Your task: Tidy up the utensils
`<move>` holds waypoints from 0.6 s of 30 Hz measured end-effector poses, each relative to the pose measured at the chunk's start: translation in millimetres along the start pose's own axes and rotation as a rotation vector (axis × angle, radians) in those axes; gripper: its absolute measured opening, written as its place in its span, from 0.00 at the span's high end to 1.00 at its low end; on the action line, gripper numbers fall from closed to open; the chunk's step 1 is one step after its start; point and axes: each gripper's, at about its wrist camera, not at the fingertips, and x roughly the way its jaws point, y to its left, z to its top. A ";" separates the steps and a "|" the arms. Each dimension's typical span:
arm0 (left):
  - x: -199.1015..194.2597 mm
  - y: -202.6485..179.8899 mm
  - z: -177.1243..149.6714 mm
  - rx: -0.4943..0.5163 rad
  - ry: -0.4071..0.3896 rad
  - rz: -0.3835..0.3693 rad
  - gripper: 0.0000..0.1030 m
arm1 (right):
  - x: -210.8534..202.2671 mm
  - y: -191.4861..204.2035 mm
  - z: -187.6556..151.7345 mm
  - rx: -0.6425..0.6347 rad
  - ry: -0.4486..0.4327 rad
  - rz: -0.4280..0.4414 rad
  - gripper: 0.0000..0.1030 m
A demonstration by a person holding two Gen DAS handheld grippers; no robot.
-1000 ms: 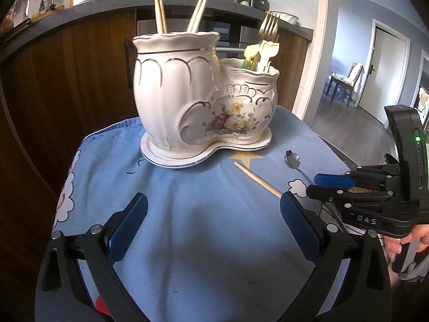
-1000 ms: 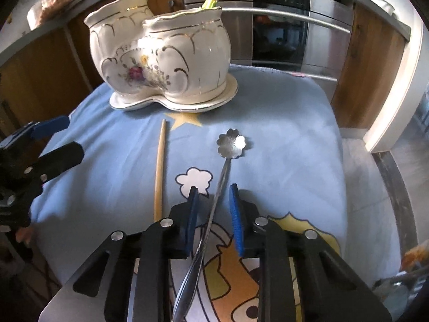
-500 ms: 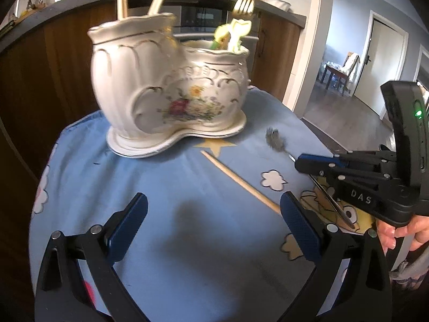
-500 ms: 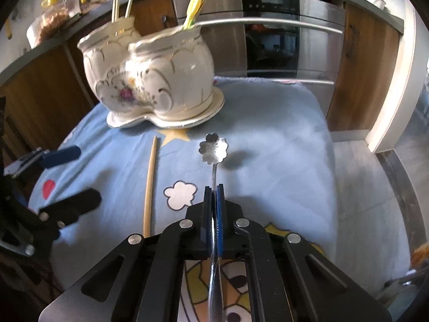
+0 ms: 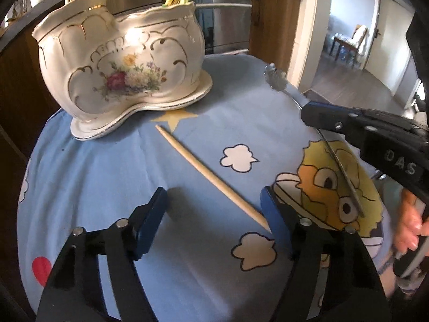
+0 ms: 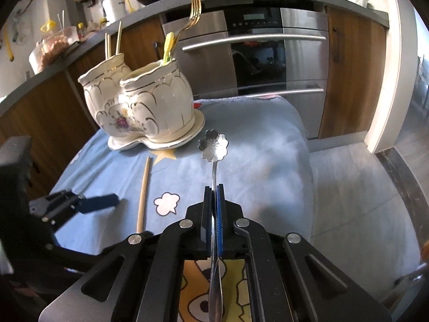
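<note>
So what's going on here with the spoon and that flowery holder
A person is tidying utensils with two handheld grippers. The right gripper has its jaws shut on the handle of a flower-shaped spoon, lifted off the blue cartoon cloth. The left gripper is open, low over the cloth, with the near end of a wooden chopstick between its jaws, not yet gripped. The ceramic holder behind already holds chopsticks in one compartment, a fork and yellow-handled pieces in the other.
</note>
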 end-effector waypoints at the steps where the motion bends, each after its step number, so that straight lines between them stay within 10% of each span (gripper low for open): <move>1: -0.3 -0.4 0.7 0.002 -0.003 -0.002 0.44 | 0.3 -0.2 0.1 -0.002 0.000 0.002 0.96; 4: -1.4 6.3 1.9 0.012 0.012 -0.030 0.83 | -1.3 2.2 -0.3 -0.009 -0.001 0.012 0.96; 18: -15.5 60.4 -8.6 0.035 0.104 -0.122 1.00 | 14.5 30.3 -9.4 -0.088 0.097 0.040 0.96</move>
